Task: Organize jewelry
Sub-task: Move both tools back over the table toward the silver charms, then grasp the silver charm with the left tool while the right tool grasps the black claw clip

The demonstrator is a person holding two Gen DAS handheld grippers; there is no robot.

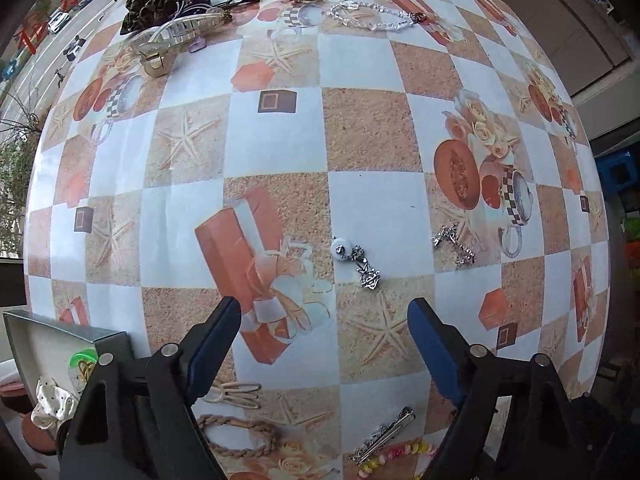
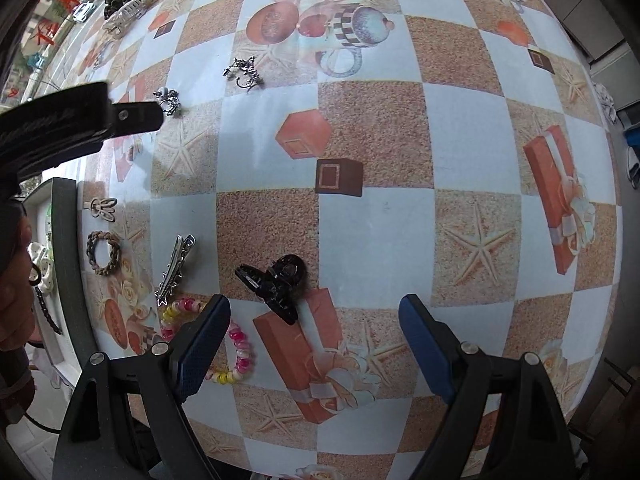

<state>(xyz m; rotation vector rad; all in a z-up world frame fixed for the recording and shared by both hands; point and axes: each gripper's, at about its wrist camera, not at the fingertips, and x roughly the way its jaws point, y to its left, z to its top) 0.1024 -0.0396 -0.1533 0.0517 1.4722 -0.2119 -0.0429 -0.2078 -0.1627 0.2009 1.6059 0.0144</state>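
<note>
A silver earring with a white bead (image 1: 355, 261) lies on the patterned tablecloth just ahead of my left gripper (image 1: 325, 336), whose blue jaws stand open above the cloth with nothing between them. A second silver earring (image 1: 454, 244) lies to its right. My right gripper (image 2: 314, 332) is open over a black claw clip (image 2: 276, 286), which rests between and just beyond its fingertips, untouched. A pink and yellow bead bracelet (image 2: 236, 364) curls by the left finger. In the right wrist view the left gripper's finger (image 2: 136, 116) reaches toward the bead earring (image 2: 170, 100).
A grey box (image 1: 68, 334) at the lower left holds a polka-dot scrunchie (image 1: 54, 402) and a green piece. A silver hair clip (image 2: 174, 268), braided ring (image 2: 103, 254) and bunny clip (image 2: 103, 208) lie near the box. Far off sit a clear claw clip (image 1: 182, 34), crystal bracelet (image 1: 372, 16) and dark scrunchies.
</note>
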